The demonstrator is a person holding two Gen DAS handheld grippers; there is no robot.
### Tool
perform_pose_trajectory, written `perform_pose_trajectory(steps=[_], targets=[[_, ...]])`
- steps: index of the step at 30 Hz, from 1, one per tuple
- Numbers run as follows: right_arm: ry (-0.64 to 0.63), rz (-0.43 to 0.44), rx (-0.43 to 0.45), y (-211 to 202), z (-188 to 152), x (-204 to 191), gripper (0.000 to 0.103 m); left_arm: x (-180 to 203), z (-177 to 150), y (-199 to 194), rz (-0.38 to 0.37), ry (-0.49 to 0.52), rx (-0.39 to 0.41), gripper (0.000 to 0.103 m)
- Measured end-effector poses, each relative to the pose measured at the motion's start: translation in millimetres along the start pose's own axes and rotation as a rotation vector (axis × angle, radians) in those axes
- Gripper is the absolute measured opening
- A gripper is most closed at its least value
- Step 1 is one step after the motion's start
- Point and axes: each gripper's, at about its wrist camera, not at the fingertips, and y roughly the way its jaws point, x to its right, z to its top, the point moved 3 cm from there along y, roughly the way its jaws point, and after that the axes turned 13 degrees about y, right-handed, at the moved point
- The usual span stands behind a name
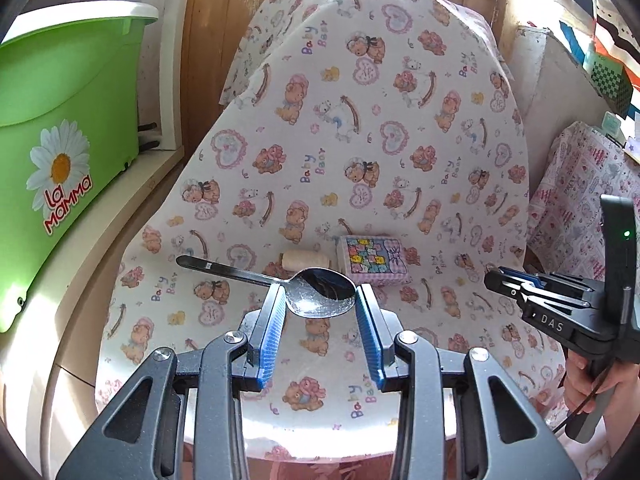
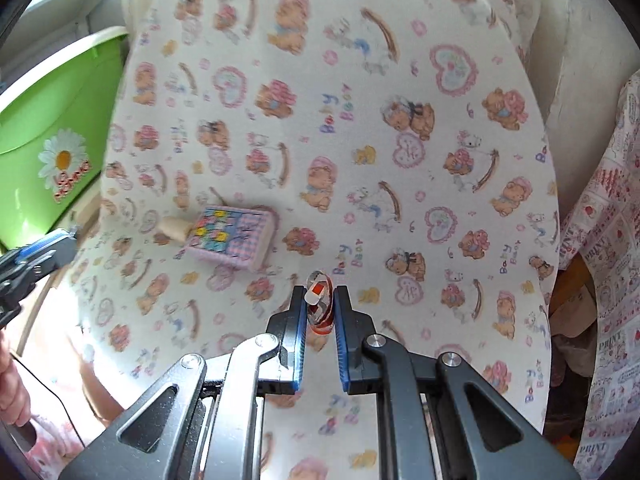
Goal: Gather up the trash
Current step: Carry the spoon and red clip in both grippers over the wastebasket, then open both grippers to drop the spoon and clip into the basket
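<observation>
My left gripper (image 1: 320, 289) is shut on the bowl of a metal spoon (image 1: 240, 273), whose handle sticks out to the left above the table. In the right wrist view my right gripper (image 2: 320, 292) is shut on a small red and white wrapper (image 2: 319, 306), held upright between the blue pads (image 2: 301, 332) above the cloth. The right gripper (image 1: 496, 276) also shows at the right of the left wrist view, with a hand on its handle. The left gripper (image 2: 40, 252) sits at the left edge of the right wrist view.
A table covered in a bear-print cloth (image 1: 360, 140) fills both views. On it lie a small pink patterned box (image 1: 372, 260) (image 2: 230, 238) and a cream thread spool (image 1: 306, 260) (image 2: 174, 228). A green plastic bin (image 1: 60, 120) (image 2: 52, 120) stands left. Another printed cloth (image 2: 608, 240) hangs right.
</observation>
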Motion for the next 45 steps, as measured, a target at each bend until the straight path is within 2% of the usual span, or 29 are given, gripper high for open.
perform_pose_trajectory(steps=[3,11,15,17,22,26,30,35,38,45], targets=[[-0.057,0.019,0.016,-20,-13,-11,0.014,9,-15,-13,0.011,0.008,-0.004,0.035],[0.005,0.089,-0.040,-53,-60,-20,0.014,34,-48,-37,-0.067,-0.012,-0.052,0.035],[0.007,0.113,-0.057,-68,-81,-22,0.014,46,-60,-39,-0.232,-0.051,-0.111,0.035],[-0.009,0.112,-0.064,-71,-91,-24,0.014,54,-67,-41,-0.264,-0.058,-0.135,0.035],[-0.018,0.134,-0.139,-68,-115,-27,0.014,68,-94,-27,-0.328,-0.096,-0.261,0.035],[-0.064,0.123,-0.243,-52,-134,-35,0.014,71,-114,-6,-0.379,-0.161,-0.390,0.035],[-0.049,0.120,-0.349,-30,-151,-33,0.014,70,-134,17,-0.394,-0.222,-0.501,0.035],[-0.002,0.111,-0.456,-6,-165,-23,0.014,64,-157,36,-0.404,-0.303,-0.602,0.035],[0.018,0.110,-0.507,6,-174,-21,0.014,62,-164,41,-0.414,-0.332,-0.633,0.035],[0.014,0.062,-0.562,27,-196,-23,0.014,62,-179,52,-0.365,-0.318,-0.695,0.035]])
